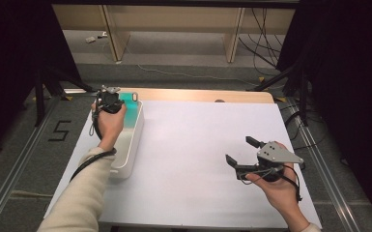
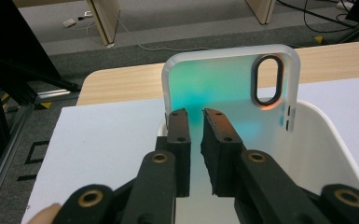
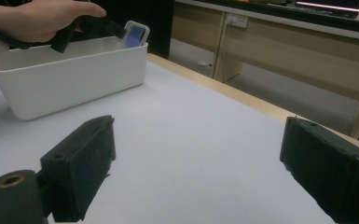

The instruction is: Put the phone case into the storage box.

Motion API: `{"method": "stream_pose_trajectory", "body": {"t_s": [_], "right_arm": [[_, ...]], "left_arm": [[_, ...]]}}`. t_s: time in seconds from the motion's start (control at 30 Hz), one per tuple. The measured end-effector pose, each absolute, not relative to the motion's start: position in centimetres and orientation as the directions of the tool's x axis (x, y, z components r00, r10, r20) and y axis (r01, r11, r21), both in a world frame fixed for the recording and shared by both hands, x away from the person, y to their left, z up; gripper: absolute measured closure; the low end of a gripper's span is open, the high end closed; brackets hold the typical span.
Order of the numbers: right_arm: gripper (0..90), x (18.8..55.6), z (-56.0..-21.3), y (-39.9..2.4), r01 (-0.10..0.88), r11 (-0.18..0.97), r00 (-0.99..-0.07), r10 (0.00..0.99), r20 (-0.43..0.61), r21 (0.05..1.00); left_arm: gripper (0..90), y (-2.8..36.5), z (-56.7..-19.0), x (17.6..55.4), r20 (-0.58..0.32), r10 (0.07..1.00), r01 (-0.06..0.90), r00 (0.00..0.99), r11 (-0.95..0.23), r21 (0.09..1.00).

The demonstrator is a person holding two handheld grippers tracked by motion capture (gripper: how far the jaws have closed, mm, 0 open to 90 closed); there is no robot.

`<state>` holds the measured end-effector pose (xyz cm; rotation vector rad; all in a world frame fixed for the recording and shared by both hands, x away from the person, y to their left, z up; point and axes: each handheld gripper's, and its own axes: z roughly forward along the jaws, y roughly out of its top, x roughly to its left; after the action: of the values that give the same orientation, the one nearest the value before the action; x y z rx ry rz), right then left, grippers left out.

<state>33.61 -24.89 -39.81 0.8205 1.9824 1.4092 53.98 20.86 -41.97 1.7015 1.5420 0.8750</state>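
Observation:
A translucent phone case (image 2: 214, 88) with a teal sheen and an oval camera cutout stands upright at the far end of a white bin (image 2: 326, 135). My left gripper (image 2: 196, 114) points at the case's lower edge. Its jaws stand a narrow gap apart, and nothing is pinched between them. From above, the left gripper (image 1: 108, 101) hovers over the bin (image 1: 133, 145) beside the case (image 1: 128, 108). My right gripper (image 1: 240, 150) rests over the white tabletop at the right, wide open and empty. The right gripper view shows its jaws (image 3: 198, 140) far apart, with the bin (image 3: 74, 79) and case (image 3: 135, 33) beyond.
The white table surface (image 1: 198, 145) spreads between the bin and the right hand. A wooden strip (image 1: 207, 94) runs along the table's far edge. Beyond it are wooden furniture legs and loose cables on the floor. Black frames stand at both sides.

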Motion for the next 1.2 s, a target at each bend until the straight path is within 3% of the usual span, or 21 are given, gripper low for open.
{"method": "stream_pose_trajectory", "body": {"t_s": [0.17, 0.4, 1.2], "right_arm": [[11.3, 33.5, -39.8, -24.8, 0.174, 0.245, -0.657, 0.750, -0.073, 0.954], [11.3, 33.5, -39.8, -24.9, 0.166, 0.255, -0.650, 0.755, -0.089, 0.953], [11.3, 33.6, -39.8, -24.9, 0.158, 0.256, -0.646, 0.757, -0.096, 0.954]], "left_arm": [[77.5, 20.8, -41.6, 53.7, 0.038, 0.995, 0.532, 0.088, -0.079, 0.843], [66.6, 20.6, -40.7, 52.8, 0.027, 0.992, 0.492, 0.125, -0.085, 0.867], [15.1, 20.9, -39.1, 50.6, -0.045, 0.966, 0.470, 0.256, -0.084, 0.879]]}}
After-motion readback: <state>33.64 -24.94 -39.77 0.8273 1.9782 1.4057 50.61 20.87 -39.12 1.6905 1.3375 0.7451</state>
